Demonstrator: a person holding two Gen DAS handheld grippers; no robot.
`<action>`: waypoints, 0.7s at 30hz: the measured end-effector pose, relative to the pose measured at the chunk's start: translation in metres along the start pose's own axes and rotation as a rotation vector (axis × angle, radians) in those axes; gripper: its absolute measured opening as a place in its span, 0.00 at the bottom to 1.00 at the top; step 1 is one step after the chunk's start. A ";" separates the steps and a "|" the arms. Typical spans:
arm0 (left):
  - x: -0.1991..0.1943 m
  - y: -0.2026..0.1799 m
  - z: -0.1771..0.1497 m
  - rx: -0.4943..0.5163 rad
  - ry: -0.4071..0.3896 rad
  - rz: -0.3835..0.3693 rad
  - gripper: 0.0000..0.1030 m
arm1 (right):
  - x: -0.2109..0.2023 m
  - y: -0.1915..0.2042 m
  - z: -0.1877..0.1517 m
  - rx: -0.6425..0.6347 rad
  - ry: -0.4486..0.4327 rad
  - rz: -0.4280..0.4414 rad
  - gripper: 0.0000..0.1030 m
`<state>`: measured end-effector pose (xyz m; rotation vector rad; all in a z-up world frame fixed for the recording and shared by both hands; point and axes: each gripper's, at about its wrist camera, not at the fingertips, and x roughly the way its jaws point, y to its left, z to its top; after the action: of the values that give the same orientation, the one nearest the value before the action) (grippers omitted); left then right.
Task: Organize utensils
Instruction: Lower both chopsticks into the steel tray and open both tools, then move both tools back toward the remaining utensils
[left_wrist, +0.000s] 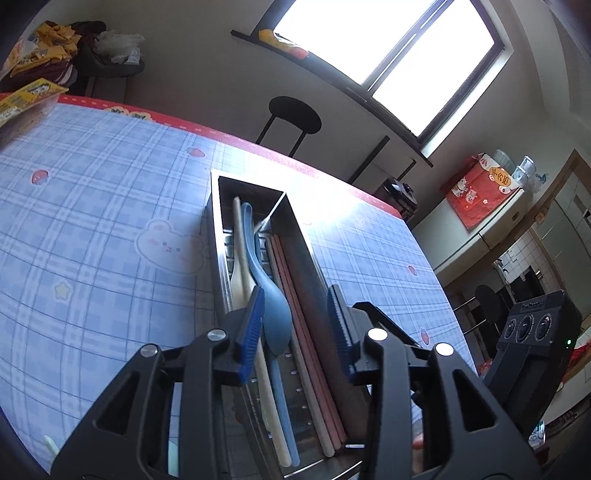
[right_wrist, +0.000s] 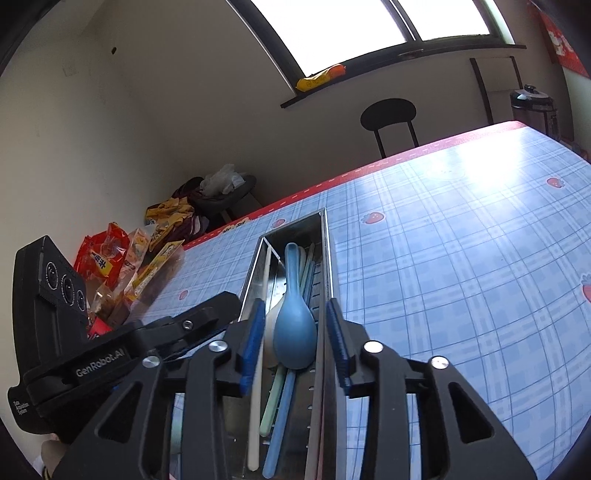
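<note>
A long steel utensil tray (left_wrist: 306, 254) lies on the blue checked tablecloth (left_wrist: 92, 206). In it lie a blue spoon (left_wrist: 275, 314), a cream spoon (left_wrist: 239, 254), pink chopsticks (left_wrist: 306, 332) and cream and blue chopsticks (left_wrist: 280, 417). My left gripper (left_wrist: 295, 325) is open just above the tray's near end, its jaws on either side of the blue spoon's bowl. In the right wrist view the same tray (right_wrist: 327, 258) holds the blue spoon (right_wrist: 295, 332). My right gripper (right_wrist: 295, 339) is open over the tray's other end, empty. The left gripper's body (right_wrist: 110, 354) shows at left.
Snack packets (right_wrist: 122, 258) lie at the table's corner, and one (left_wrist: 26, 99) shows in the left view. A black chair (left_wrist: 293, 118) stands beyond the red table edge under the window. Another chair with clothes and bags (left_wrist: 92, 51) stands by the wall.
</note>
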<state>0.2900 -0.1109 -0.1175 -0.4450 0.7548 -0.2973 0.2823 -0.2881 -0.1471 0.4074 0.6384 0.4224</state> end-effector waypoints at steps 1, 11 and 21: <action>-0.008 -0.001 0.002 0.019 -0.021 0.012 0.47 | -0.004 0.001 0.001 -0.009 -0.017 -0.015 0.54; -0.098 0.014 0.008 0.176 -0.185 0.182 0.95 | -0.023 0.039 -0.005 -0.232 -0.095 -0.157 0.94; -0.178 0.049 -0.025 0.253 -0.266 0.312 0.94 | -0.048 0.069 -0.029 -0.344 -0.114 -0.176 0.94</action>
<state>0.1535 -0.0022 -0.0529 -0.1197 0.5079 -0.0374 0.2113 -0.2476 -0.1122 0.0467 0.4748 0.3298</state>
